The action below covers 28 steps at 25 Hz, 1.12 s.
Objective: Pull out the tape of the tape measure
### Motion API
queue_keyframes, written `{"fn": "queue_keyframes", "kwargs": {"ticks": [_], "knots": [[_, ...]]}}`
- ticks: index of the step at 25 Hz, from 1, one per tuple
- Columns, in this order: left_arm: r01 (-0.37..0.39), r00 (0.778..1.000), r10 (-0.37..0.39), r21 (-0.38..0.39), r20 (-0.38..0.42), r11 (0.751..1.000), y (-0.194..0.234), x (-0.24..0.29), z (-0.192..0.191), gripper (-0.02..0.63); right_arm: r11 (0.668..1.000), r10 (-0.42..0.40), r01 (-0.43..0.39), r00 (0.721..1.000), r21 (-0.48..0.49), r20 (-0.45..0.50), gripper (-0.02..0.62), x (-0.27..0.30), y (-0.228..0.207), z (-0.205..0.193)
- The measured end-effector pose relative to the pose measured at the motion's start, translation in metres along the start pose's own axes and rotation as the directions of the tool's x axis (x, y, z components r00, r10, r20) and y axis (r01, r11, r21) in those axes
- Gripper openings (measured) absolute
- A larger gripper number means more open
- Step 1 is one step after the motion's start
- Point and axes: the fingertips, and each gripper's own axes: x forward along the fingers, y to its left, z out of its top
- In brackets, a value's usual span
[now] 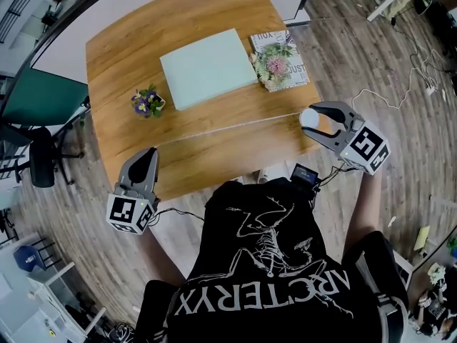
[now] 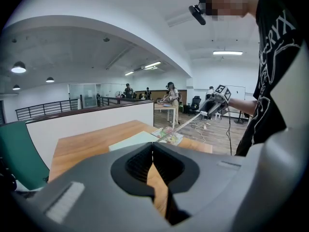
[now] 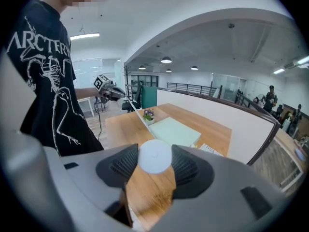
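Note:
A round white tape measure point(image 1: 309, 116) sits between the jaws of my right gripper point(image 1: 312, 118), held over the table's right front corner. In the right gripper view the white case point(image 3: 155, 156) fills the gap between the pads, which press on it. Its thin pale tape point(image 1: 228, 129) runs out leftward in a straight line above the table's front part to my left gripper point(image 1: 151, 153), which is shut on the tape's end. In the left gripper view the jaws meet and the tape point(image 2: 186, 122) leads away to the right gripper point(image 2: 213, 102).
On the wooden table point(image 1: 121, 48) lie a pale green board point(image 1: 208, 67) and a flowered magazine point(image 1: 280, 61); a small pot of purple flowers point(image 1: 148, 103) stands at the left. A green partition point(image 1: 36, 98) and a black chair point(image 1: 41, 156) stand left of the table.

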Motion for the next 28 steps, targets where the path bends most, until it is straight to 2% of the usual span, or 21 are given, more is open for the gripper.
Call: {"fn": "queue_keyframes", "kwargs": {"ticks": [6, 15, 28], "knots": [[0.003, 1.0, -0.003, 0.003, -0.026, 1.0, 0.0, 0.004, -0.009, 0.015, 0.999, -0.02, 0.02, 1.0, 0.029, -0.001, 0.221, -0.004, -0.006, -0.006], [0.018, 0.996, -0.022, -0.046, -0.086, 0.999, -0.006, 0.032, -0.044, 0.015, 0.998, -0.022, 0.025, 0.998, 0.051, -0.056, 0.221, 0.023, -0.006, -0.035], [-0.002, 0.978, -0.028, -0.142, -0.205, 0.99, -0.006, 0.063, -0.118, 0.015, 0.992, 0.003, 0.016, 0.988, 0.121, -0.151, 0.221, 0.078, 0.001, -0.104]]}}
